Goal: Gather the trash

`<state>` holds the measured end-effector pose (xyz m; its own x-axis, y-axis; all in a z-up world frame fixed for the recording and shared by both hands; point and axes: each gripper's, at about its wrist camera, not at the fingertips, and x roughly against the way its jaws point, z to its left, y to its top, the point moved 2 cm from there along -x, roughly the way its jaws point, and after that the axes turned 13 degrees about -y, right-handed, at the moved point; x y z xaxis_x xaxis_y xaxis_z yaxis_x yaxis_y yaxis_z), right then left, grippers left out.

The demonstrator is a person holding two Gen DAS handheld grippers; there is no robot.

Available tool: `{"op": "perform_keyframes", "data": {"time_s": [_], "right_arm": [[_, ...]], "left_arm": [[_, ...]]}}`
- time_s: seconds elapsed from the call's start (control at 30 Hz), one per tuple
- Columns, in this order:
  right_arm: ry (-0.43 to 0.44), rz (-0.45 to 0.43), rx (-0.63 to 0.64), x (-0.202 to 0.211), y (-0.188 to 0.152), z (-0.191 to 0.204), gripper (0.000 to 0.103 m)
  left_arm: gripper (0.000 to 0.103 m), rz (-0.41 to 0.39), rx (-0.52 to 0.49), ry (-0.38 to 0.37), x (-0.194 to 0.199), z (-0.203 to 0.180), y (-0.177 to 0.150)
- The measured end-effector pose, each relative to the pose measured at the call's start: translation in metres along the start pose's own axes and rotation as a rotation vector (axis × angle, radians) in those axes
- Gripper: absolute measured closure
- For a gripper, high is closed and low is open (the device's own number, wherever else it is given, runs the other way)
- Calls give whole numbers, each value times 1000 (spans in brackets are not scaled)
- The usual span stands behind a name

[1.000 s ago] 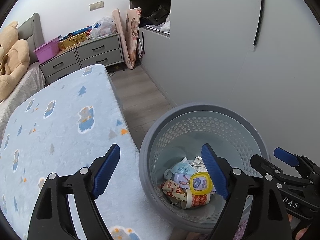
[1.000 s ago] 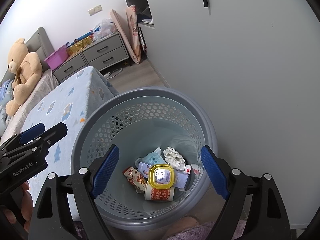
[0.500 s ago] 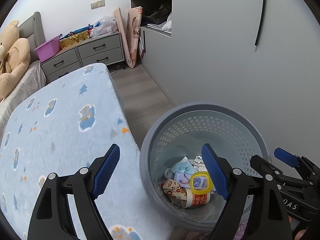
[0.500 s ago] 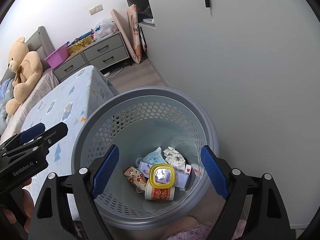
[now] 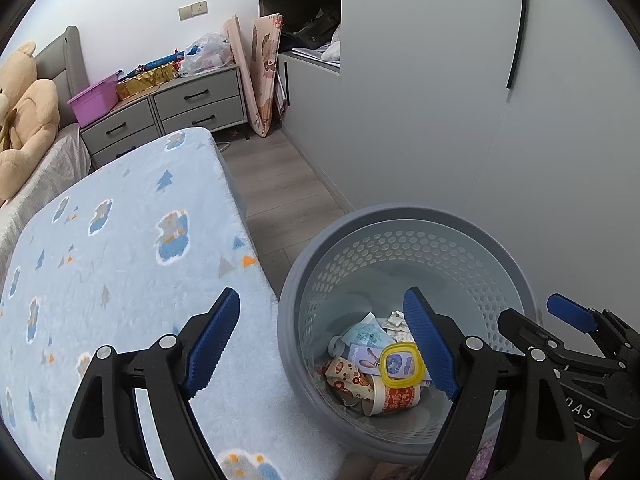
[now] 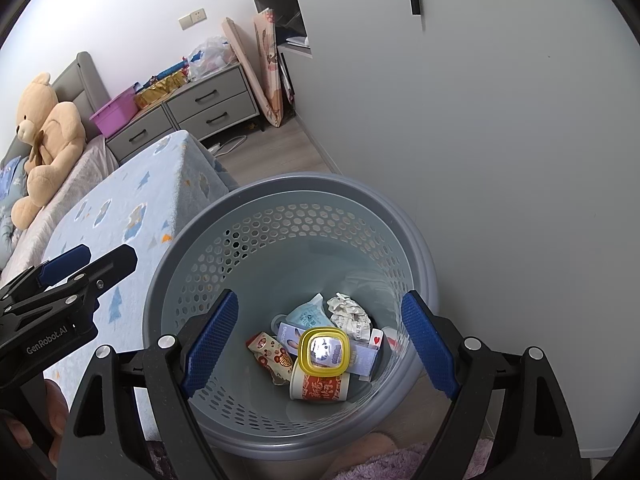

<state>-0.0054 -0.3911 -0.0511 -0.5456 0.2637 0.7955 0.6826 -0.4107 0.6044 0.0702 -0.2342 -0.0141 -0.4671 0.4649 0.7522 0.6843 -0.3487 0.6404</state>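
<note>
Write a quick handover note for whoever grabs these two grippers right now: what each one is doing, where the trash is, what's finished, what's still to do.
Left gripper: open, empty, over the edge of the blue patterned blanket, beside the bin.
Right gripper: open, empty, above the grey perforated bin.
Trash: all lies at the bottom of the bin: a red-printed paper cup, a yellow-rimmed lid on top of it, a crumpled paper, a light blue packet and a patterned wrapper.
Done: those pieces are in.
Left: no loose trash shows on the blanket or the floor in view; check elsewhere before stopping.
</note>
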Motion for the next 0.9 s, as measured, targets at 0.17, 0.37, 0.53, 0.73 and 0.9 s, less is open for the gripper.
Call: {"op": "perform_keyframes", "data": {"time_s": [0.17, 0.37, 0.53, 0.73, 0.9], "right_arm": [[0, -1, 1, 1, 0, -1, 21], [0, -1, 1, 1, 0, 0, 21], [0, 0, 0, 1, 0, 1, 21], [-1, -1, 2, 1, 0, 2, 21], [-2, -2, 2, 1, 0, 2, 21]], "left_arm": [[23, 0, 1, -1, 0, 0, 0], [23, 2, 1, -2, -1, 0, 0], [23, 5, 3, -2, -1, 1, -1], [23, 3, 2, 1, 0, 1, -1], [23, 10, 5, -4, 0, 2, 0]]}}
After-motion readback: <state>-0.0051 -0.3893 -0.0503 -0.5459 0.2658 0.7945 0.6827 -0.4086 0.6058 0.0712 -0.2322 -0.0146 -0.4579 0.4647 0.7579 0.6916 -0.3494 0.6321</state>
